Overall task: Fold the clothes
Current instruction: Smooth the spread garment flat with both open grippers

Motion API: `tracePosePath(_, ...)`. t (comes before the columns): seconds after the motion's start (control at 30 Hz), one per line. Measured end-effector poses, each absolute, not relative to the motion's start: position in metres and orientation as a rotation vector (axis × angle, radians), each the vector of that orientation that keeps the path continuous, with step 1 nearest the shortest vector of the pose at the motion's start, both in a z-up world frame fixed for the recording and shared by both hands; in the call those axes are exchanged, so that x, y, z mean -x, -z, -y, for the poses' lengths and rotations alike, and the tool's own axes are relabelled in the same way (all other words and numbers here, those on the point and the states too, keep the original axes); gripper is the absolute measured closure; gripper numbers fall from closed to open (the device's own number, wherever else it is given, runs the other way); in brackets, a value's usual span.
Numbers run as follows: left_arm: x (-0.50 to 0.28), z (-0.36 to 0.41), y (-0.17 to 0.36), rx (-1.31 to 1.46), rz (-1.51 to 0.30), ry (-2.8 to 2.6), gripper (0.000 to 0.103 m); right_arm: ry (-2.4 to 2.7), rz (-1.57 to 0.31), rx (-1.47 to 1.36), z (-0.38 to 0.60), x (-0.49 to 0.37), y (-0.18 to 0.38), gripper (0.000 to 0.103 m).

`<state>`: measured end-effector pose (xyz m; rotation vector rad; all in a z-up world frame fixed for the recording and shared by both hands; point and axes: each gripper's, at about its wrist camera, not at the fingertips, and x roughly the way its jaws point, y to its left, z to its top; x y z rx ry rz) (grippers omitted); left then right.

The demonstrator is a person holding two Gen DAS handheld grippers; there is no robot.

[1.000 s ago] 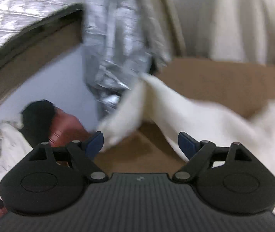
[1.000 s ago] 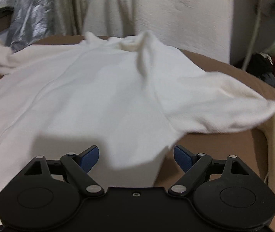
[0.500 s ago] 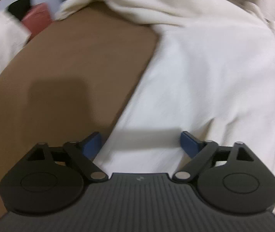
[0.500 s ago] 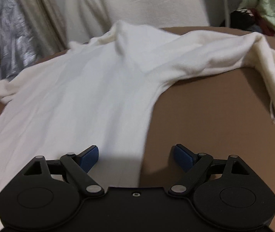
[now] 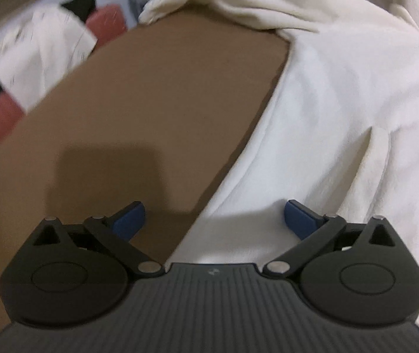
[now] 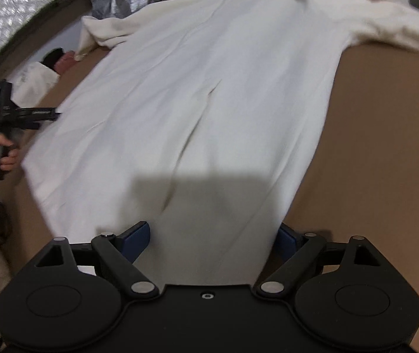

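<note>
A white garment [image 6: 209, 88] lies spread flat on a brown table [image 6: 380, 147], filling the middle of the right wrist view from the lower centre to the top, one sleeve trailing to the upper right. The right gripper [image 6: 214, 239] sits at its near hem, jaws spread wide with cloth between them, pinching nothing. In the left wrist view the left gripper [image 5: 214, 219] is likewise spread, straddling the garment's side edge at the lower centre. Other clothes [image 5: 41, 56] lie blurred at upper left.
</note>
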<state>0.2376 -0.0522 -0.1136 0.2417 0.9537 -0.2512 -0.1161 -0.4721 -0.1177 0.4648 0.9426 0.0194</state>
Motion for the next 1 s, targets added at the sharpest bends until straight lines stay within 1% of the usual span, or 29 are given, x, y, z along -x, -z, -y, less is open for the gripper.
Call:
tracePosePath(0.07,-0.235,0.046,0.122,-0.223,-0.946,0.290,0.000,-0.010,-0.902,-0.457,0.469,0.120,0.114,0.008)
tracePosePath(0.1,-0.233,0.045,0.123,-0.229,-0.936,0.325,0.004,-0.006,-0.881,-0.453,0.468,0.122,0.112,0.009)
tracePosePath(0.13,-0.232,0.044,0.124,-0.237,-0.925,0.362,0.010,-0.002,-0.861,-0.449,0.467,0.124,0.110,0.010)
tracePosePath(0.17,-0.230,0.043,0.125,-0.244,-0.913,0.398,0.041,0.003,-0.840,-0.445,0.465,0.126,0.108,0.025)
tracePosePath(0.2,-0.224,0.045,0.118,-0.254,-0.893,0.392,0.084,0.007,-0.820,-0.441,0.464,0.128,0.106,0.058)
tracePosePath(0.23,-0.219,0.048,0.110,-0.264,-0.873,0.381,0.097,0.012,-0.799,-0.437,0.463,0.130,0.104,0.073)
tracePosePath(0.27,-0.214,0.051,0.102,-0.274,-0.852,0.370,0.096,0.016,-0.779,-0.433,0.462,0.132,0.102,0.088)
tracePosePath(0.3,-0.208,0.053,0.095,-0.284,-0.831,0.360,0.096,0.020,-0.759,-0.429,0.460,0.134,0.100,0.090)
tracePosePath(0.37,-0.205,0.048,0.081,-0.237,-0.809,0.344,0.096,0.026,-0.715,-0.422,0.457,0.138,0.095,0.090)
tracePosePath(0.43,-0.202,0.041,0.068,-0.187,-0.788,0.329,0.096,-0.033,-0.641,-0.432,0.456,0.143,0.069,0.090)
tracePosePath(0.53,-0.197,0.032,0.049,-0.111,-0.756,0.306,0.096,-0.106,-0.663,-0.437,0.456,0.148,0.056,0.091)
tracePosePath(0.63,-0.201,0.046,0.082,-0.252,-0.836,0.253,0.096,-0.147,-0.816,-0.447,0.456,0.148,0.087,0.092)
tracePosePath(0.67,-0.198,0.052,0.088,-0.303,-0.837,0.230,0.095,-0.139,-0.865,-0.449,0.456,0.147,0.099,0.092)
tracePosePath(0.73,-0.191,0.065,0.098,-0.403,-0.831,0.184,0.090,-0.075,-0.939,-0.440,0.455,0.135,0.113,0.091)
tracePosePath(0.77,-0.188,0.071,0.104,-0.453,-0.827,0.160,0.088,-0.045,-0.971,-0.436,0.455,0.130,0.118,0.091)
tracePosePath(0.8,-0.179,0.072,0.096,-0.441,-0.808,0.169,0.081,-0.032,-0.963,-0.434,0.457,0.125,0.109,0.088)
tracePosePath(0.83,-0.169,0.074,0.087,-0.422,-0.787,0.181,0.076,-0.019,-0.956,-0.432,0.458,0.121,0.100,0.086)
tracePosePath(0.87,-0.160,0.075,0.079,-0.404,-0.766,0.193,0.066,-0.009,-0.944,-0.426,0.460,0.117,0.090,0.083)
tracePosePath(0.9,-0.150,0.077,0.070,-0.386,-0.745,0.204,0.060,-0.020,-0.902,-0.383,0.462,0.120,0.076,0.075)
tracePosePath(0.97,-0.129,0.083,0.049,-0.329,-0.711,0.259,0.058,-0.004,-0.832,-0.310,0.467,0.136,0.056,0.066)
tracePosePath(1.0,-0.121,0.088,0.040,-0.309,-0.706,0.289,0.057,0.026,-0.805,-0.280,0.474,0.145,0.046,0.065)
